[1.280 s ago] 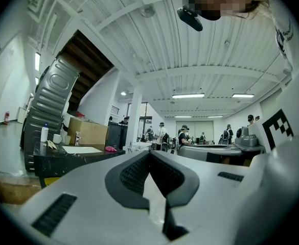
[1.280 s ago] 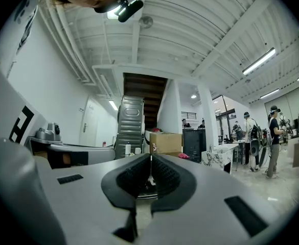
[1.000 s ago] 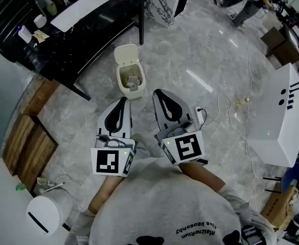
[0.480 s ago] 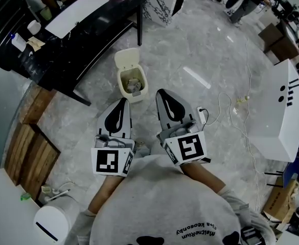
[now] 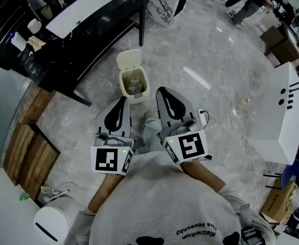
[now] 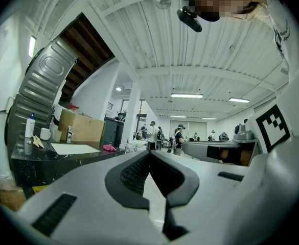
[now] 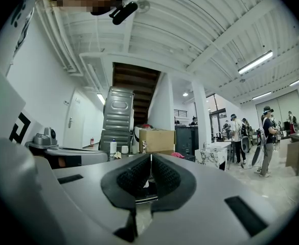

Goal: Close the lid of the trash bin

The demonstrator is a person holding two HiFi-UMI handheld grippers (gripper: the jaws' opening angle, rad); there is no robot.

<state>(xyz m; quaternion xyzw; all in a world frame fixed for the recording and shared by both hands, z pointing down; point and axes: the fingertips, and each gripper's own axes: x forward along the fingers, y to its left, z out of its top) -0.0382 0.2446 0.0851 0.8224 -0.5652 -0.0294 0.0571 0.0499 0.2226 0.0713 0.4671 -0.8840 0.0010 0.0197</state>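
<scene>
Bare floor (image 5: 200,60) lies open right of the trash bin (image 5: 135,97) and on the near side. Black table (image 5: 52,47) crowds its left; upright lid (image 5: 128,59) stands near a table leg (image 5: 140,29).

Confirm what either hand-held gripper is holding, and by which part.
Nothing is held. Left hand-held gripper and right hand-held gripper are both shut and empty, short of the trash bin, its lid open.

Bright ceiling strips, fisheye edges.

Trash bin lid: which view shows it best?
Head view: the lid stands open behind the trash bin, fully visible from above. Both gripper views look level across the room; the bin cannot be made out in either.
</scene>
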